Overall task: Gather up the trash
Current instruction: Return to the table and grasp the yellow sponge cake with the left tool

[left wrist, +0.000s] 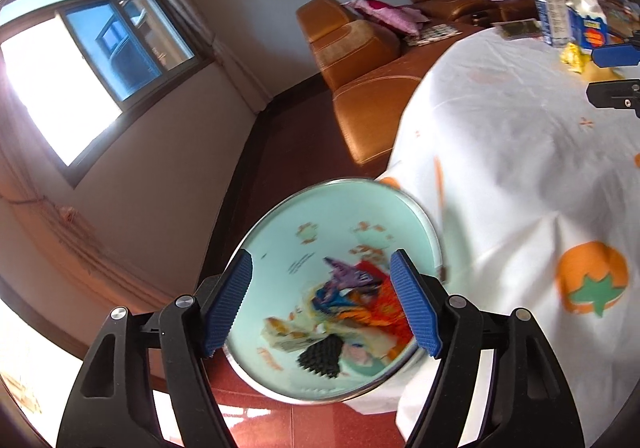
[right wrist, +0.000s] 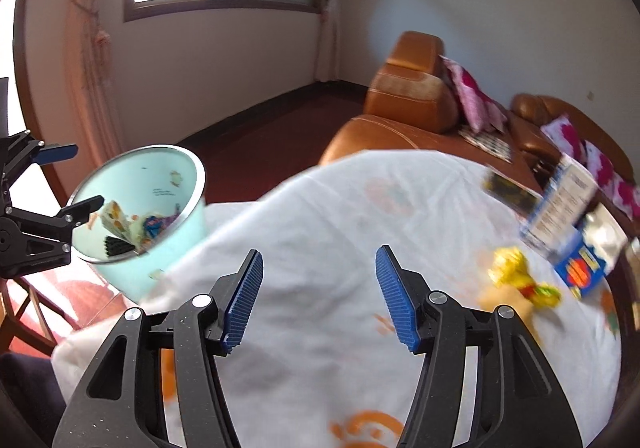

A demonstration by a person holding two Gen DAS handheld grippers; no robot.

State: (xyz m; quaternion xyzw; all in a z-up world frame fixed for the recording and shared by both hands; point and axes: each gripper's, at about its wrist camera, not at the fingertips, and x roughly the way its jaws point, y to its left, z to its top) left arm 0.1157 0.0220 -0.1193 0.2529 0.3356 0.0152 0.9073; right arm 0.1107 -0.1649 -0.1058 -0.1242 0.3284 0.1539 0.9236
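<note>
1. I'm hovering the left gripper (left wrist: 320,304) over the mint bin (left wrist: 416,208); jaws apart, empty.
2. Bin is sitting off the table's (right wrist: 320,208) left edge, wrappers (left wrist: 352,312) lying inside.
3. I'm holding the right gripper (right wrist: 320,296) spread, empty, over the cloth.
4. Yellow wrapper (right wrist: 516,272) is lying near the table's right edge beside the cartons (right wrist: 568,208).

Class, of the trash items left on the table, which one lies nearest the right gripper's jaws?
The crumpled yellow wrapper, loose on the tablecloth; the blue cartons stand behind it.
</note>
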